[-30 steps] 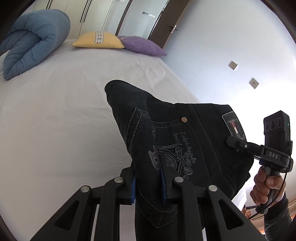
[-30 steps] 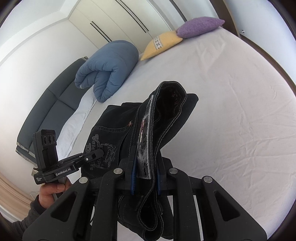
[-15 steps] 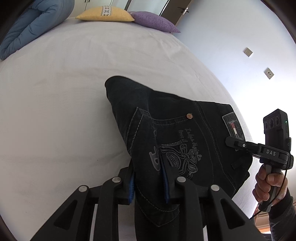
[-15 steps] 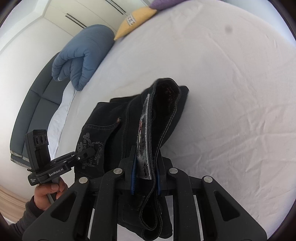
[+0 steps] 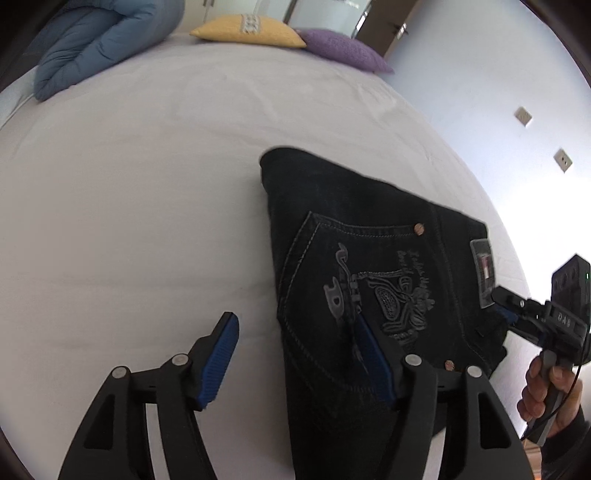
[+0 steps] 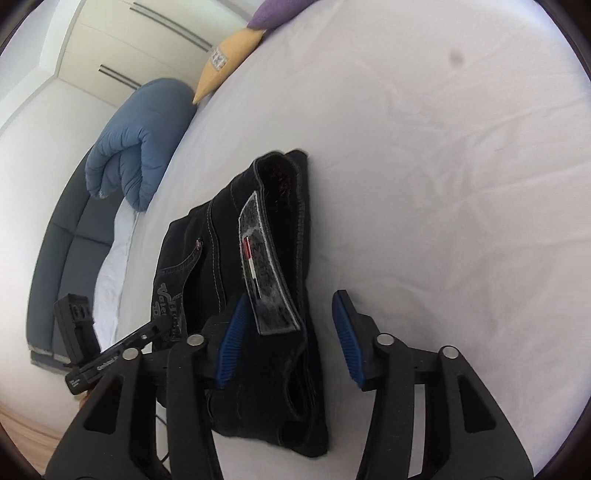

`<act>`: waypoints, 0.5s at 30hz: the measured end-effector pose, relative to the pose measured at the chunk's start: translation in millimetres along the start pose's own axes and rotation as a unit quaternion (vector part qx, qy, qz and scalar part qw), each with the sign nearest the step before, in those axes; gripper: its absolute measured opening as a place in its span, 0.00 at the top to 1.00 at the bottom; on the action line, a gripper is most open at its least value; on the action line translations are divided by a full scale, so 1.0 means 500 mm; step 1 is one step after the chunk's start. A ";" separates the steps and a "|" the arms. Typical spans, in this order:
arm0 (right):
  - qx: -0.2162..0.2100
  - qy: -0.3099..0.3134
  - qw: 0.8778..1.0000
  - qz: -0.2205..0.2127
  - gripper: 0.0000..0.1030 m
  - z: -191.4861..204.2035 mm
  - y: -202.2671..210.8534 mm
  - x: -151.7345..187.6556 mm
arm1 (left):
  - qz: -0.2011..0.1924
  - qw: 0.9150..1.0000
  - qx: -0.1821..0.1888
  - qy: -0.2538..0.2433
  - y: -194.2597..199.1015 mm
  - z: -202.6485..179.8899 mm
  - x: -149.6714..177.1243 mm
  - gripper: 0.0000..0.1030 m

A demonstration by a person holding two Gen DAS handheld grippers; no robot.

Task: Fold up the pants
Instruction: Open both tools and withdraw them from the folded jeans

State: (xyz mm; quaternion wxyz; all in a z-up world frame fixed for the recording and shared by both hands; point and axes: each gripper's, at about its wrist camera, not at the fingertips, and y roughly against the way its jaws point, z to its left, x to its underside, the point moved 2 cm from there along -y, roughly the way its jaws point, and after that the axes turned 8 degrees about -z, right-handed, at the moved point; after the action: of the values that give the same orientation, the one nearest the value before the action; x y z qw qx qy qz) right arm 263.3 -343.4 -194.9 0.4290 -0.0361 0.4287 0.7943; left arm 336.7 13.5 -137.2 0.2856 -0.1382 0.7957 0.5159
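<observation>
Jaws of the left gripper [image 5: 295, 354] and right gripper [image 6: 286, 338] have just been opening and stand released around the near edge of the folded black pants [image 5: 369, 258], lying lower right of frame on the bed [image 5: 147, 184], long axis running away from both, open sheet on every other side.

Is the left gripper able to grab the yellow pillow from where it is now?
Probably not. The left gripper sits open over the folded jeans at the near side, while the yellow pillow lies far across the bed. Nothing blocks the way; it just looks too far.
</observation>
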 end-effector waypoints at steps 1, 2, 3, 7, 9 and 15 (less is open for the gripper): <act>0.009 0.006 1.000 -0.011 0.52 0.003 0.024 0.007 | -0.025 1.000 -0.013 -0.001 0.037 -0.002 0.008 0.25; 0.023 0.017 0.999 -0.026 0.52 0.009 0.055 0.018 | -0.043 0.999 -0.026 -0.005 0.058 -0.001 0.014 0.13; 0.039 0.035 0.998 -0.045 0.52 0.024 0.095 0.030 | -0.081 0.995 -0.053 -0.022 0.104 -0.012 0.025 0.04; 0.092 0.113 0.977 -0.154 0.51 0.107 0.236 0.087 | -0.200 0.969 -0.122 -0.073 0.245 -0.072 0.063 0.00; 0.114 0.145 0.960 -0.213 0.33 0.147 0.306 0.119 | -0.251 0.954 -0.142 -0.076 0.309 -0.103 0.072 0.00; 0.159 0.220 0.874 -0.402 0.00 0.276 0.508 0.203 | -0.398 0.888 -0.208 -0.097 0.516 -0.188 0.118 0.00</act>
State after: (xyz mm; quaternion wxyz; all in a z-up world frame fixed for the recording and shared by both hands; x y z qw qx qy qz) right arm 61.1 -246.2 14.0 0.6061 -0.3106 0.5810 0.4456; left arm 127.2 44.1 47.8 0.5074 -0.4489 0.5171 0.5231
